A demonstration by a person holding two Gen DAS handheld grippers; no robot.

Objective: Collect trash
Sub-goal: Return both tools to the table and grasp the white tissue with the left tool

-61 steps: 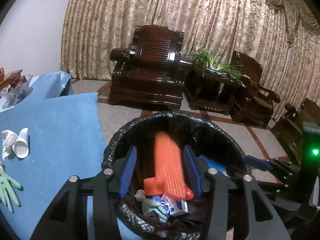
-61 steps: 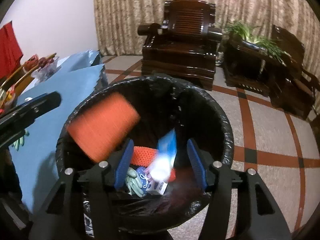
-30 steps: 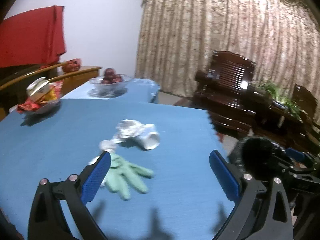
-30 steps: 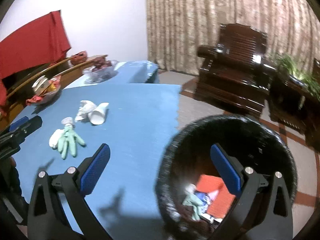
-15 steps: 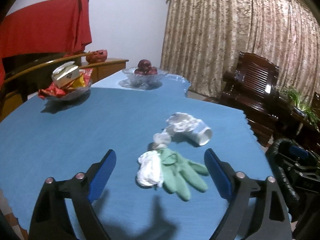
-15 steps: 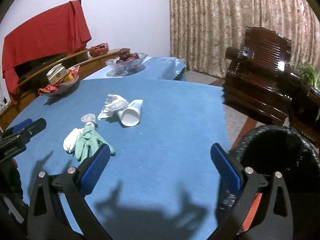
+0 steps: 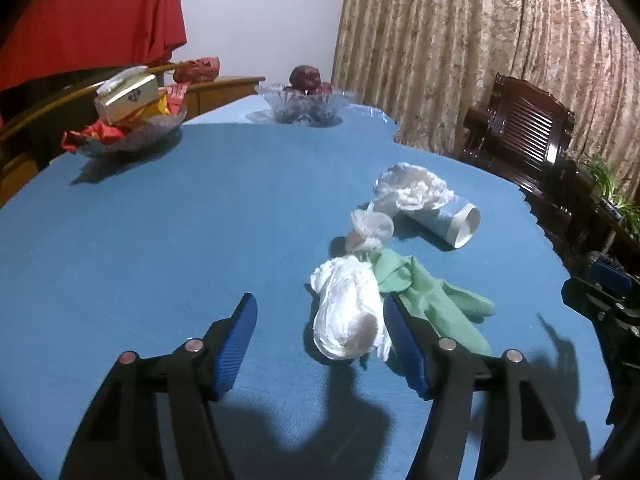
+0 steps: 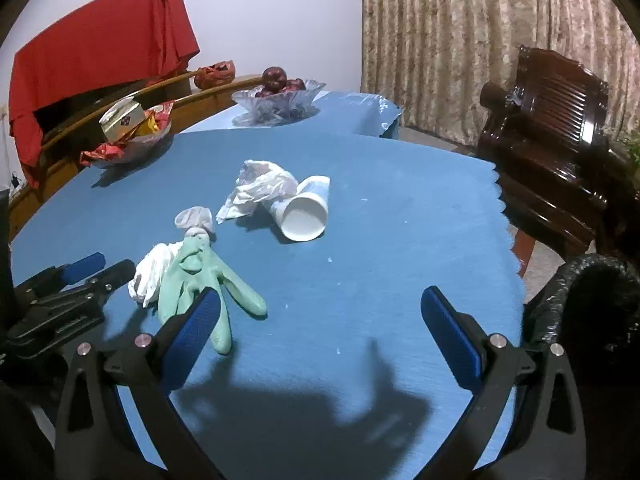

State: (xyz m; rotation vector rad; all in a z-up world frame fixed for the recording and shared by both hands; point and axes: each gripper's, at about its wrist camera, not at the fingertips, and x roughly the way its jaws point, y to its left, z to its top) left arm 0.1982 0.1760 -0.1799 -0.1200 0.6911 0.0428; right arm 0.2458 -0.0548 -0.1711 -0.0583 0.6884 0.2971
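Four scraps lie mid-desk (image 8: 400,240): a white wad (image 7: 348,316), green glove (image 7: 432,300), crumpled tissue (image 8: 260,190) and tipped paper cup (image 8: 304,216). Left tongs (image 7: 320,344), just closing, straddle the wad unpressed; right tongs (image 8: 320,328) gape over bare blue cloth. Beyond the scalloped edge stands a black-lined bin (image 8: 592,300); two glass bowls (image 7: 304,106) hold fruit and snacks.

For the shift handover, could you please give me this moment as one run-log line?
step: reaching for trash | left hand-held gripper: jaws just closing around white wad, not pressed | right hand-held gripper: open beside green glove | cup: on table
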